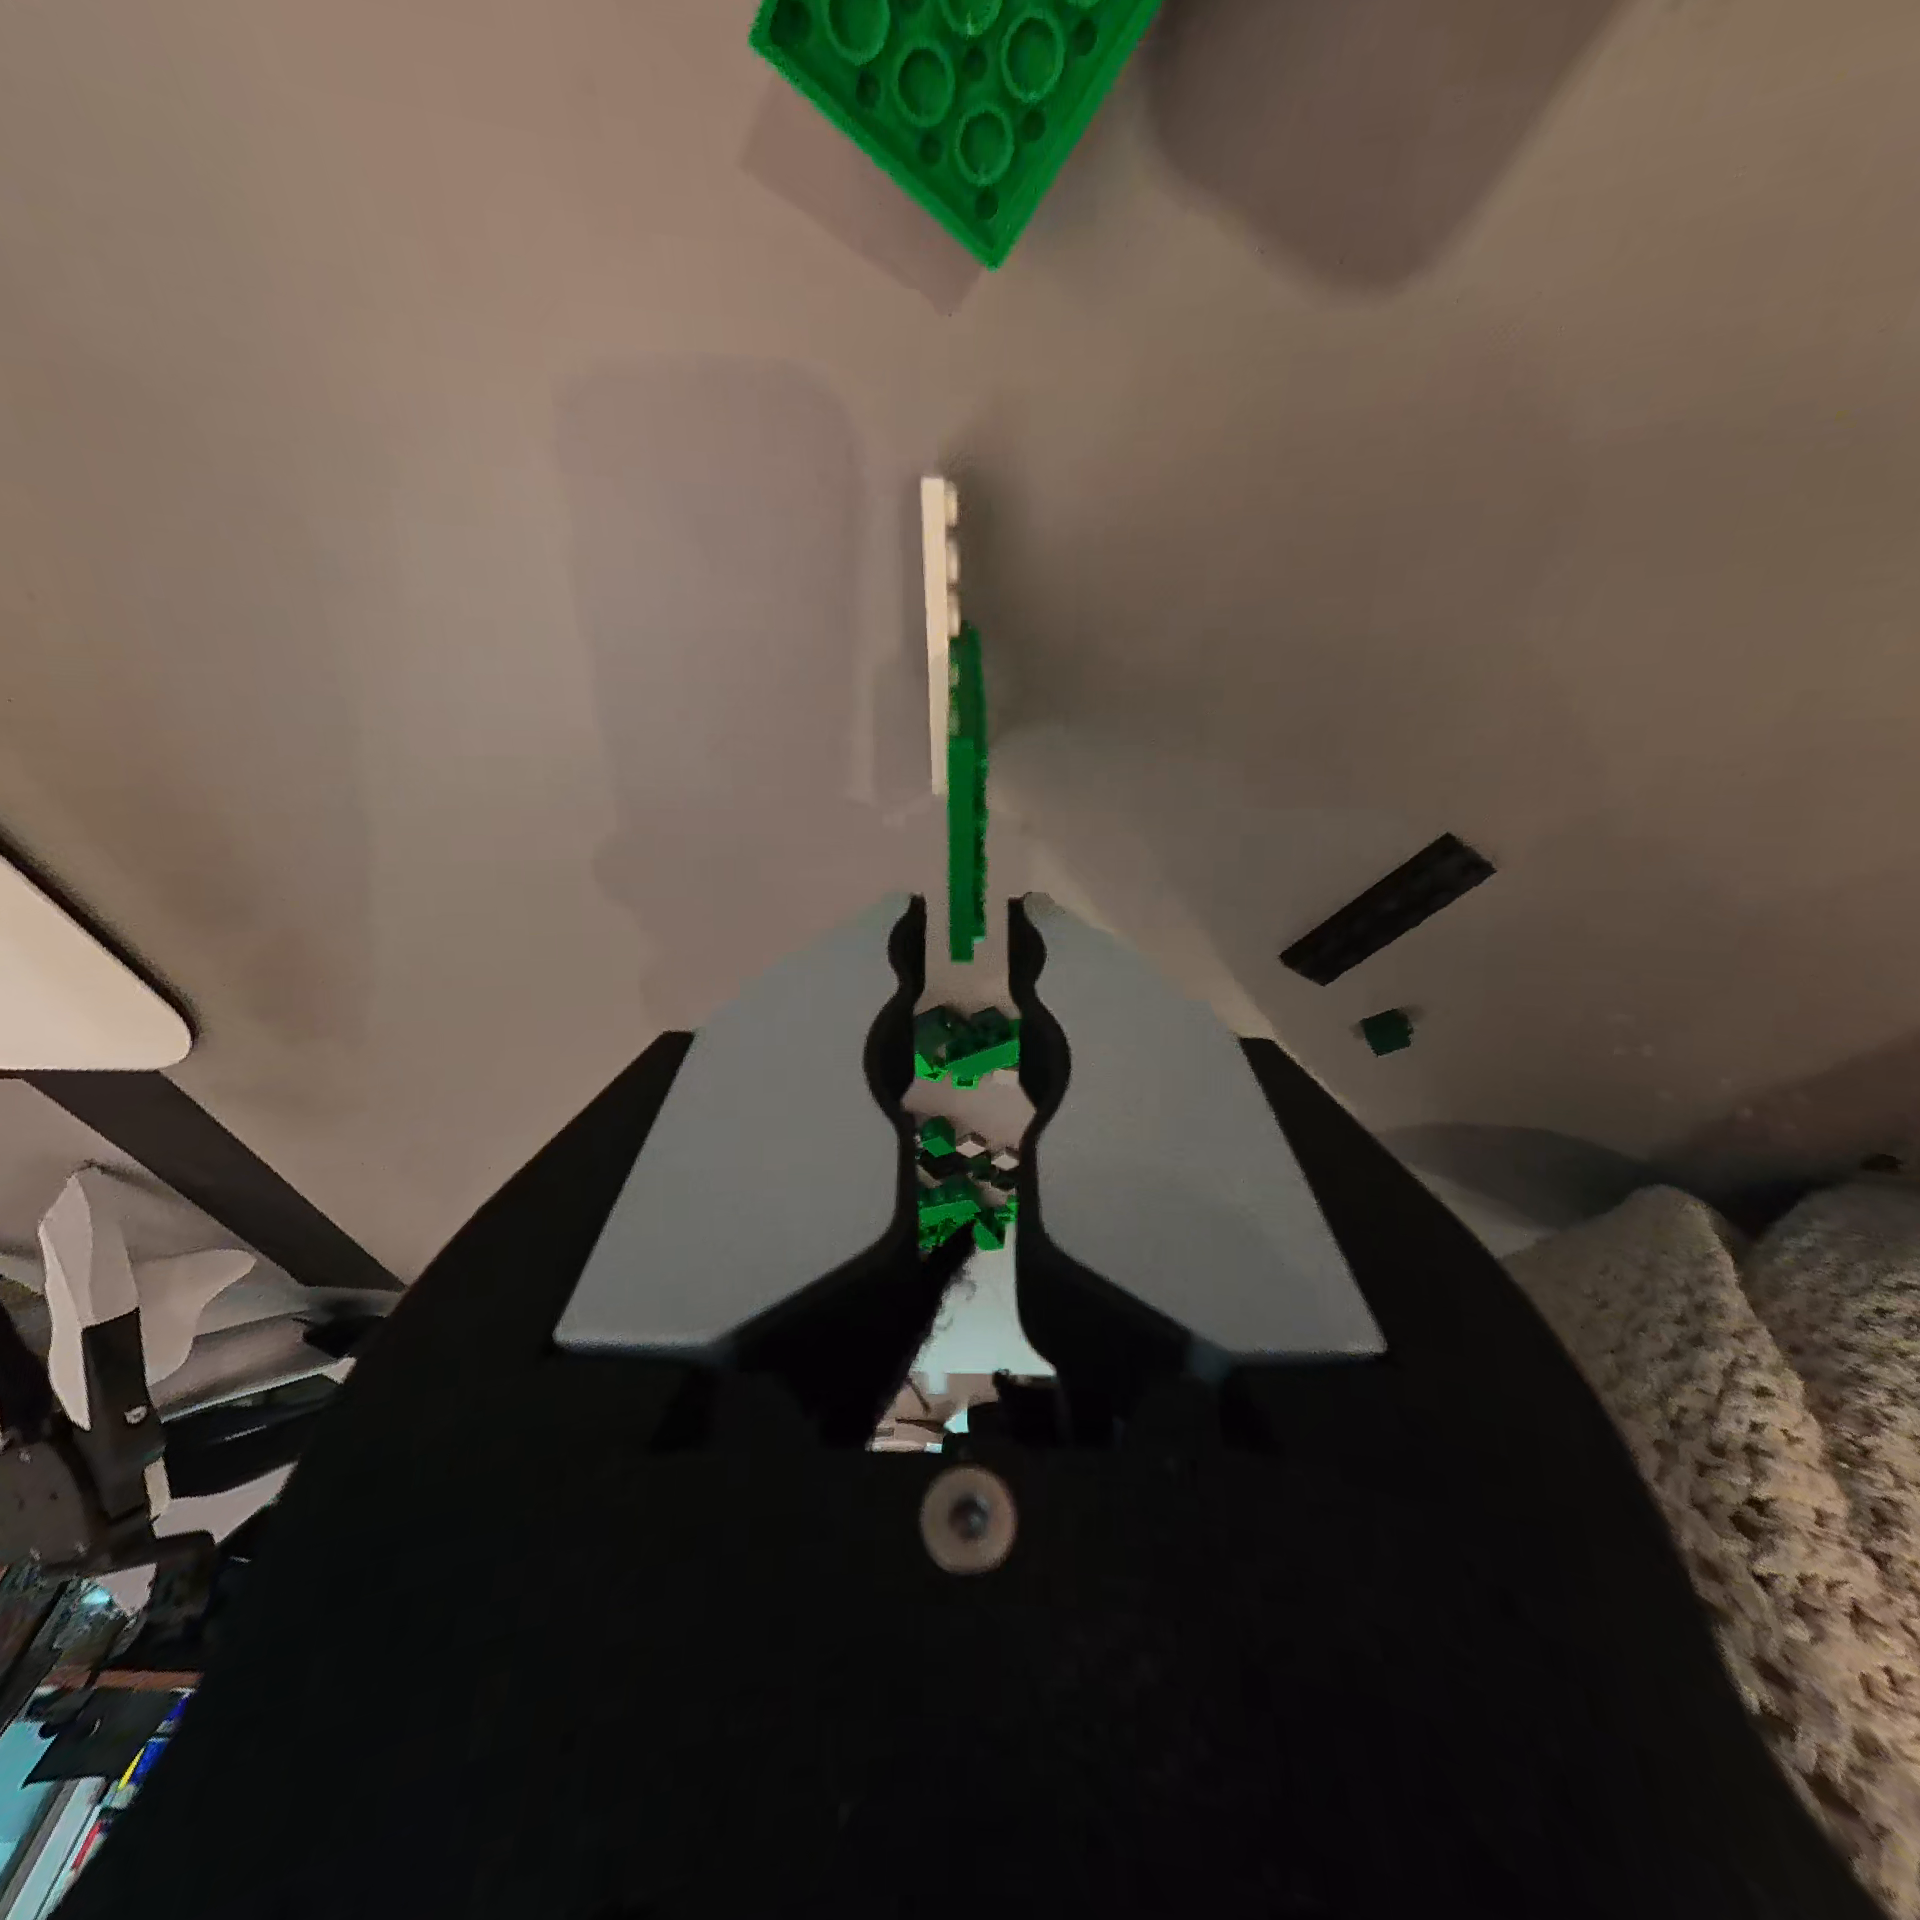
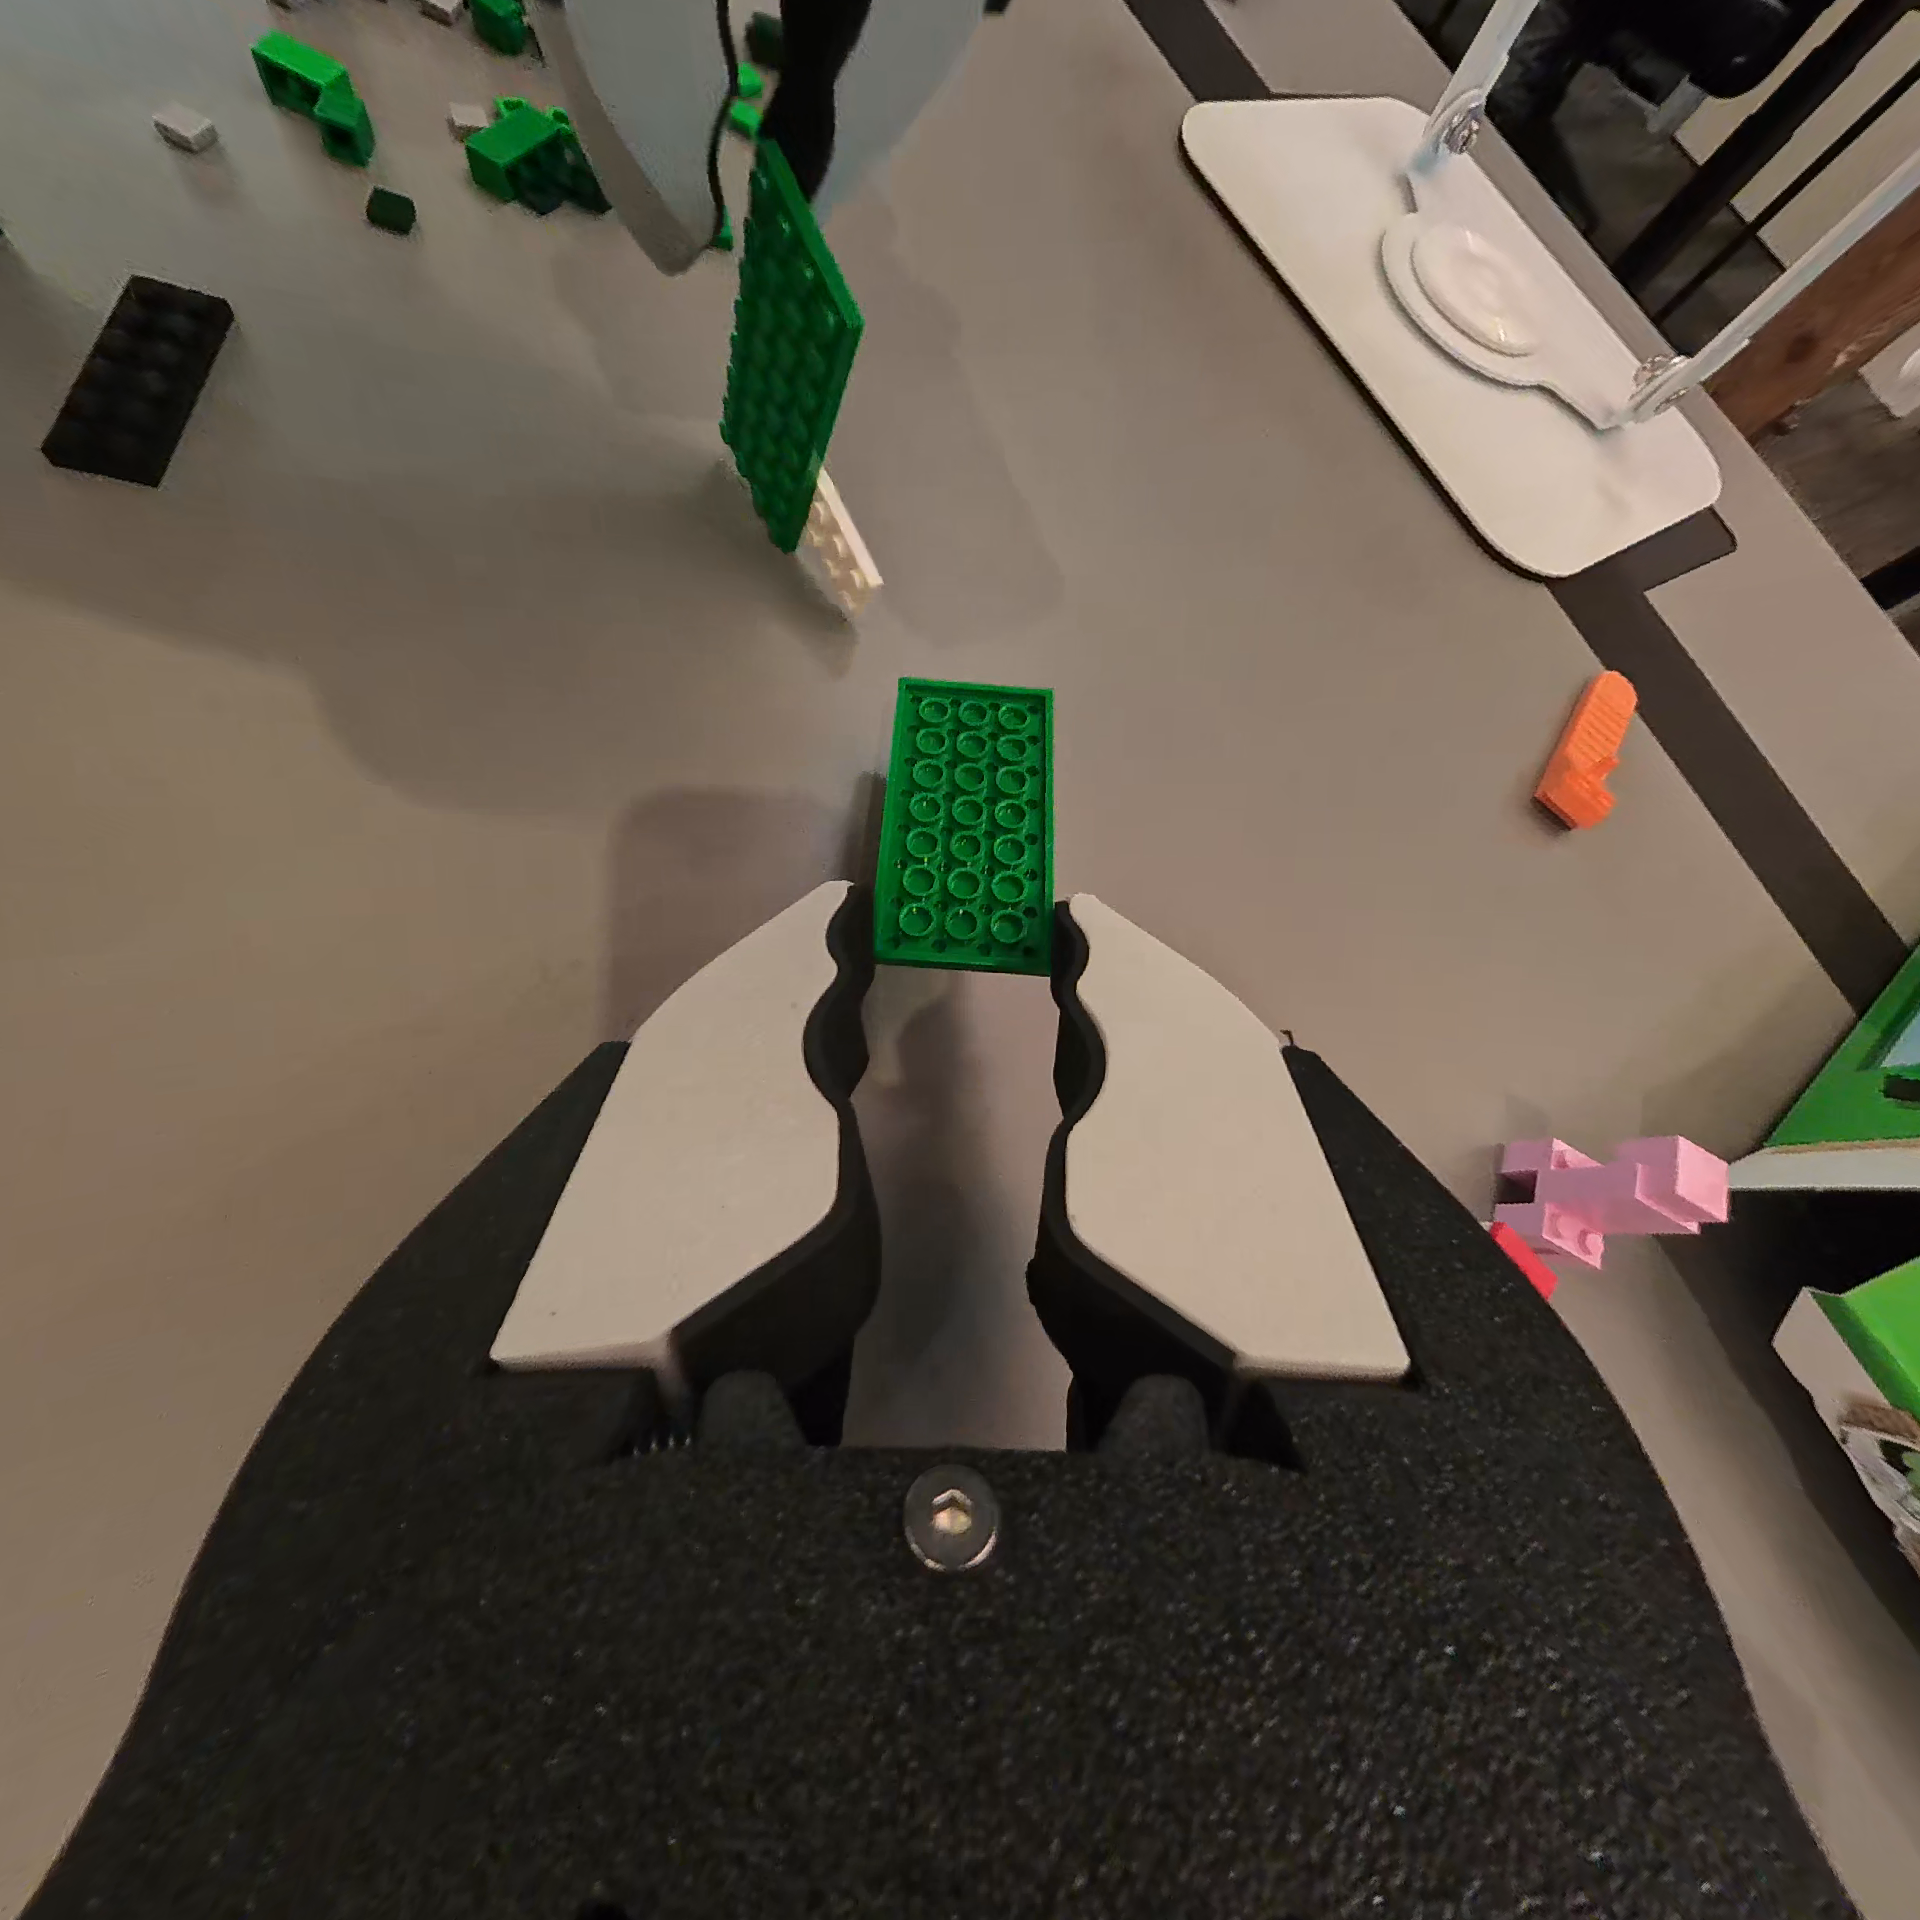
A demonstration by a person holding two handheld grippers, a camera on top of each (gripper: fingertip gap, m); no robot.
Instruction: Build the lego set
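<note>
My left gripper (image 1: 968,906) is shut on a long green plate (image 1: 966,821) joined to a white plate (image 1: 940,603), both seen edge-on. In the right wrist view this green plate (image 2: 792,343) hangs tilted from the left gripper's fingers (image 2: 665,156), and the white plate's (image 2: 842,551) far end touches the grey table (image 2: 312,779). My right gripper (image 2: 958,935) is shut on a second green plate (image 2: 966,821), gripped by its long sides just above the table with its underside facing the camera. That plate shows at the top of the left wrist view (image 1: 956,104).
A black brick (image 2: 135,379) lies at the left, with loose green bricks (image 2: 520,156) and small grey pieces behind it. An orange brick separator (image 2: 1584,753), a pink build (image 2: 1610,1195) and a white lamp base (image 2: 1455,332) are at the right. A green box (image 2: 1860,1081) sits at the right edge. It is some 11 cm from my left tips to the black brick (image 2: 135,379). It is also in sight in the left wrist view (image 1: 1393,913).
</note>
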